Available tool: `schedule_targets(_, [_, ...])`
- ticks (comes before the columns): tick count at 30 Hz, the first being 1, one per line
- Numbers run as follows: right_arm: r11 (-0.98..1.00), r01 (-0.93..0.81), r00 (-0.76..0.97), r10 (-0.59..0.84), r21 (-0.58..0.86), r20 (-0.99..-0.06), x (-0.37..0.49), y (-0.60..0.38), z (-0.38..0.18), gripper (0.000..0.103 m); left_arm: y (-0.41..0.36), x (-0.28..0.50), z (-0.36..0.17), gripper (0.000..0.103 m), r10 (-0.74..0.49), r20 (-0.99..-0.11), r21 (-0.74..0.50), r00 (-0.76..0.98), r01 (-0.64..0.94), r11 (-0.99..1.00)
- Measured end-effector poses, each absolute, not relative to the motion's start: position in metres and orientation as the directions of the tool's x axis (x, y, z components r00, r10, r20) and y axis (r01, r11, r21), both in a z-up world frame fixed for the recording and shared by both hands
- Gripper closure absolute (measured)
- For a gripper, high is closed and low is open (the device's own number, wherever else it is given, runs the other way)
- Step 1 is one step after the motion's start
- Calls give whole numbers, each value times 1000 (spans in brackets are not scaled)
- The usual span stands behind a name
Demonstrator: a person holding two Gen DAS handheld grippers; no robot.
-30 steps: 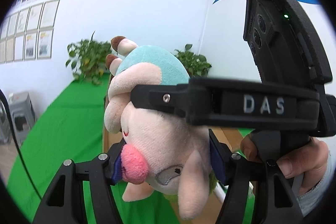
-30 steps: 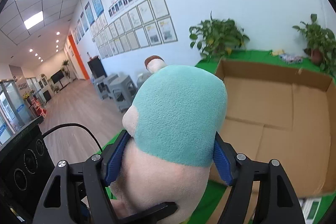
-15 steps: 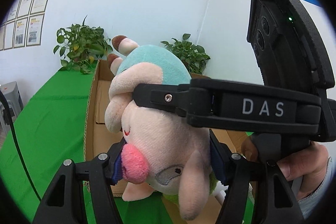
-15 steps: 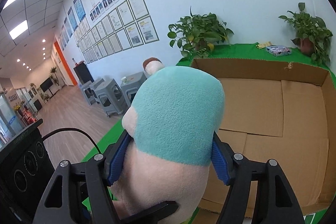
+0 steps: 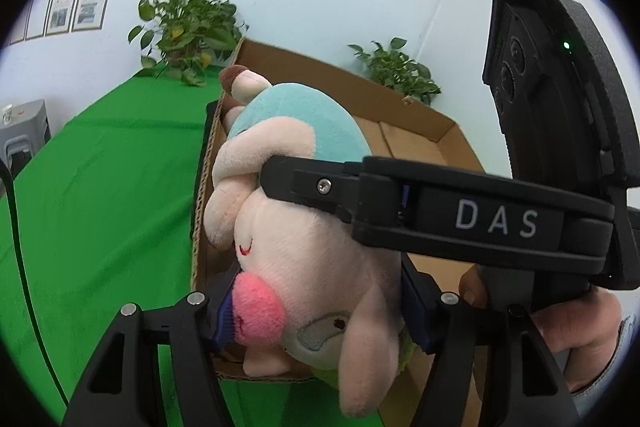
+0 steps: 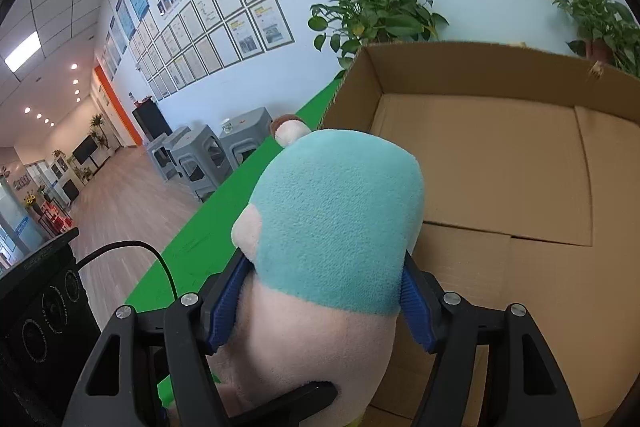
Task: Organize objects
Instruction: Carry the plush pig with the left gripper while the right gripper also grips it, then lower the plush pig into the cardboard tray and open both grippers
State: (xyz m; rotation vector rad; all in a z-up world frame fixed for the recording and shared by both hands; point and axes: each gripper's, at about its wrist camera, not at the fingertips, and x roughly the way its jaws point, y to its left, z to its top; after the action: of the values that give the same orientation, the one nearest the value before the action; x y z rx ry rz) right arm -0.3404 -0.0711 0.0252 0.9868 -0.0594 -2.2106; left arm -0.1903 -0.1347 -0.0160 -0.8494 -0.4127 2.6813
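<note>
1. Both grippers clamp one plush toy [image 5: 304,267], each from its own side.
2. The left gripper [image 5: 320,311] has its blue pads pressed on the toy's face, at the pink snout and the far cheek.
3. The right gripper [image 6: 320,303] squeezes the toy [image 6: 336,227] at its teal back; its jaws have just been closing a little, with the toy between them.
4. In the left view the right gripper's black finger, marked DAS, lies across the toy's head, and a hand [image 5: 576,327] holds that gripper's handle.
5. The toy hangs over the near left corner of an open cardboard box [image 6: 500,155].
6. The box stands on a green cloth [image 5: 100,187], and its floor shows bare.
7. Two potted plants [image 6: 376,15] stand behind the box against the white wall.
8. Grey stools [image 6: 200,163] stand on the wooden floor beyond the cloth.
</note>
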Motion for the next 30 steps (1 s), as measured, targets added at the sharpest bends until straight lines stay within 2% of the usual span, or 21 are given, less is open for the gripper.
schedule_targets(6, [-754,592,-449,-602,285,-660,-359,-93,-10,37,-139,-179,-27,30,369,-547,-403,-752,-150,-903])
schedule_targets(14, [-790,581,-500,-536,196,-680,-360,-103,-17,36,-161,-152,-25,32,264,-543,-319,-797,-95,-943])
schedule_targets(16, [-788,573,-493,-550,224,-675,-363,-104,-23,32,-164,-155,-32,32,250,-563,-318,-788,-72,-945])
schedule_targets(18, [-788,568,-491,-555,236,-671,-363,-103,-27,23,-166,-162,-41,32,254,-584,-329,-771,-61,-942])
schedule_targets(26, [-731,554,-442,-664,399,-603,-373,-74,-6,13,-152,-166,-53,32,278,-599,-327,-751,-87,-941])
schedule_targets(28, [-744,538,-427,-646,396,-633,-379,-75,-11,14,-149,-165,-52,32,268,-599,-310,-754,-90,-946])
schedule_targets(30, [-750,532,-394,-630,394,-669,-385,-82,-25,35,-150,-166,-53,33,269,-600,-317,-753,-85,-945])
